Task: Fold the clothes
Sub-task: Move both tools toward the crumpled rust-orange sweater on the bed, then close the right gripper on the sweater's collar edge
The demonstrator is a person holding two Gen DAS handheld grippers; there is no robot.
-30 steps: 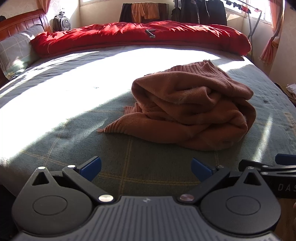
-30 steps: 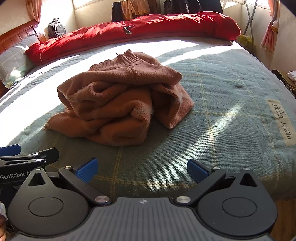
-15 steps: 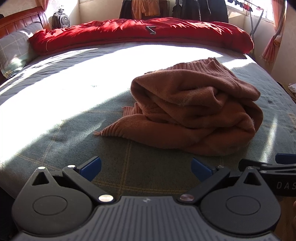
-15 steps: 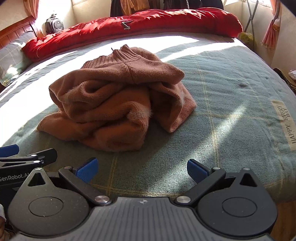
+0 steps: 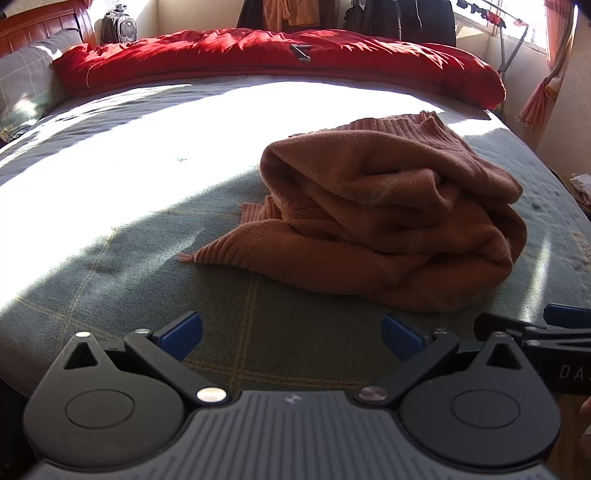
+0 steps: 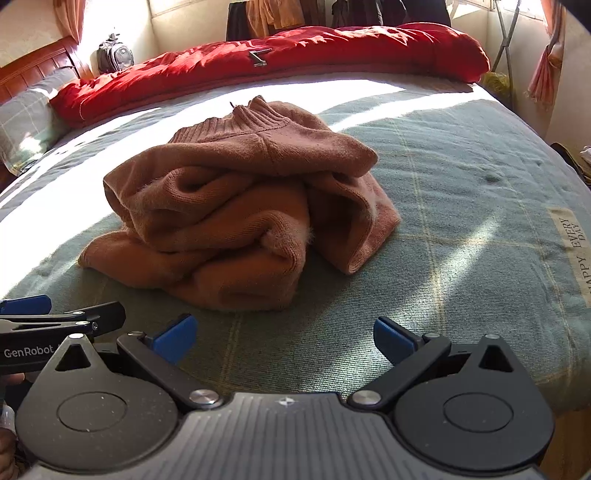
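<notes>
Hand-held grippers [image 5: 291,330] [image 6: 282,334] near sweater [image 5: 388,221].

A rust-orange knitted sweater [image 5: 388,218] lies crumpled in a loose heap on the bed ahead of me, ribbed collar on top at the far side, one ribbed cuff trailing left.

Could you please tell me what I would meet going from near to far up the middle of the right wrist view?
Right gripper, open → green bedspread → crumpled orange sweater → red quilt → clothes hanging by the far wall.
</notes>
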